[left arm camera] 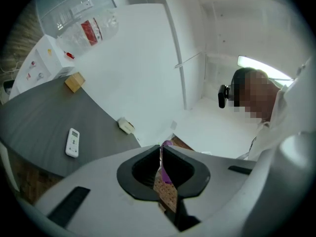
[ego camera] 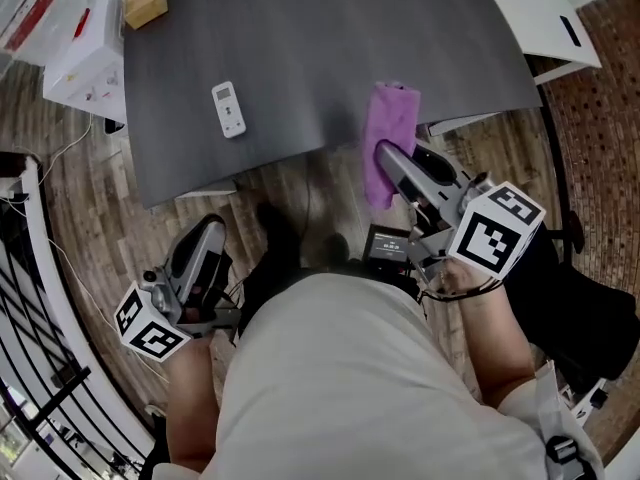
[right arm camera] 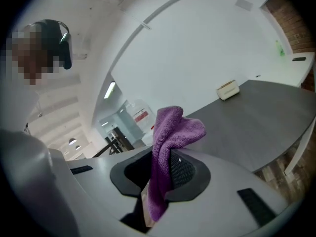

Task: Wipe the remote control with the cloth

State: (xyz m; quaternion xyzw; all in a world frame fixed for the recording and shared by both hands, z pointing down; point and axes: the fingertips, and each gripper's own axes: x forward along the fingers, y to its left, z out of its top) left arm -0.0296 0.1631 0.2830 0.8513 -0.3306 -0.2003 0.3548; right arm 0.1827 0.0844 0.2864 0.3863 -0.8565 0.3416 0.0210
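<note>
- Hanging over the near edge of the table [ego camera: 330,38] in the head view, the cloth [ego camera: 392,118] is being pinched by the right gripper [ego camera: 385,156]. The remote control [ego camera: 228,109] is lying face up on the tabletop, well apart to the left of the cloth and untouched.
- In the same view, the left gripper [ego camera: 207,230] is hovering on the person's side of the table edge, short of the remote control and touching nothing.
- In the left gripper view, the jaws are pressing together with nothing between them. The remote control [left arm camera: 72,142] is lying ahead and to the left, well clear of the fingertips.
- In the right gripper view, the fingers [right arm camera: 183,171] are clamping a bunched fold of the cloth [right arm camera: 170,127], one loose end flopping above the jaws and another trailing below. The remote control is not showing here.
- Risk, by judgement: nothing is bracing the remote control, so a wiping stroke is likely to be pushing it across the smooth tabletop.
- Risk, by judgement: the cloth is being gripped as a narrow bunch, so hard jaw tips may be scraping the remote control, or the cloth may be slipping out under drag.
</note>
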